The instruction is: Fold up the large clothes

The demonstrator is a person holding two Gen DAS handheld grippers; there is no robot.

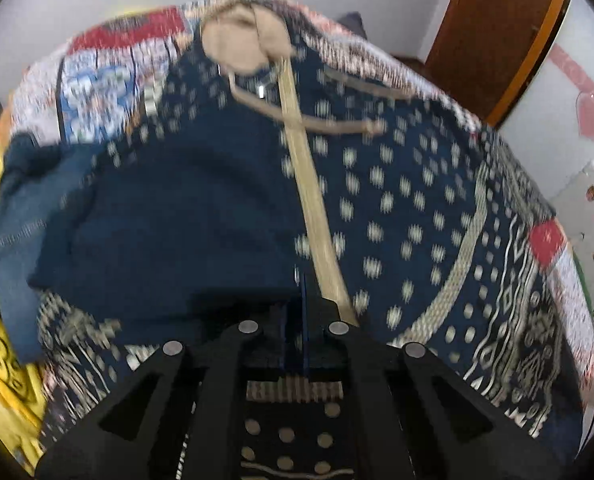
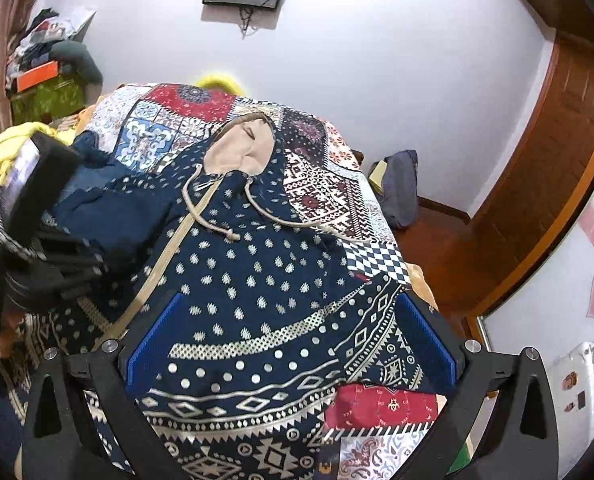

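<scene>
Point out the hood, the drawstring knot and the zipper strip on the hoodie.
hood (image 2: 237, 152): right wrist view, on its beige lining.
drawstring knot (image 2: 233, 235): right wrist view, on the knotted cord end.
zipper strip (image 1: 317, 216): left wrist view, midway along the beige band.

Bright room; left view motion-blurred.

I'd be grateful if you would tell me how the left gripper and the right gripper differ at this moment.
The left gripper is shut, blue pads together, with dark fabric of the hoodie seemingly between them; the right gripper is open and empty. The left view is blurred; the right view is sharp. Both have black linkages and blue pads, and both point down at the hoodie spread on the bedspread.
</scene>
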